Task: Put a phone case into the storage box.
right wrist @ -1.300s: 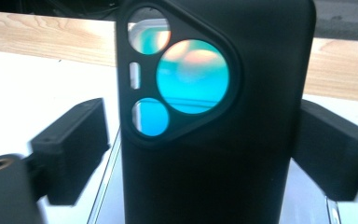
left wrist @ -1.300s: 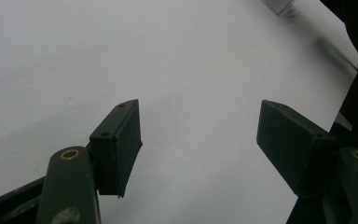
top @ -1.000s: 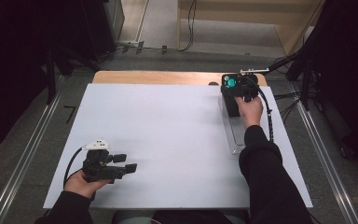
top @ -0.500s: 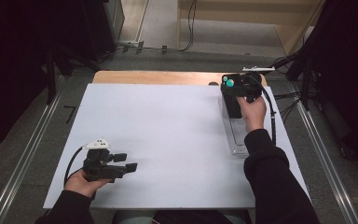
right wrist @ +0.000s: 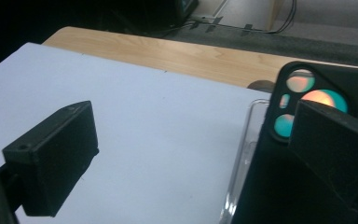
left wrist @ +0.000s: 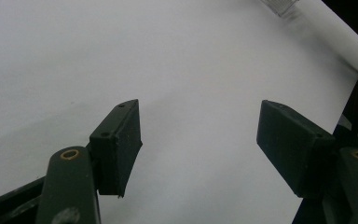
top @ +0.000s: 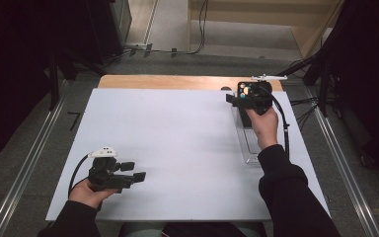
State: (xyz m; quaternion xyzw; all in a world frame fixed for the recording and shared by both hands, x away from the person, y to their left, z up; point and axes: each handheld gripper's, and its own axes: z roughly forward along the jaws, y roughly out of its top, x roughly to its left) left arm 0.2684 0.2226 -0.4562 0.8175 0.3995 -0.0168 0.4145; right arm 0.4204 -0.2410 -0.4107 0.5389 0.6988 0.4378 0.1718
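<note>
Phone (right wrist: 279, 186) — black, camera lenses up — lies at the far right of the white surface (top: 177, 138), resting in a clear case (top: 249, 148), perhaps for fitting. Right tongs (top: 237, 98) hover over its top end, spread, pinching nothing; left tongs (top: 135, 173) wait well apart near the front edge — spread too.

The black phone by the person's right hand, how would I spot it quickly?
Start at the white table and go to its far right corner, where a clear plastic case lies. The phone rests on its far end, black, with round camera lenses glowing teal and orange.
</note>
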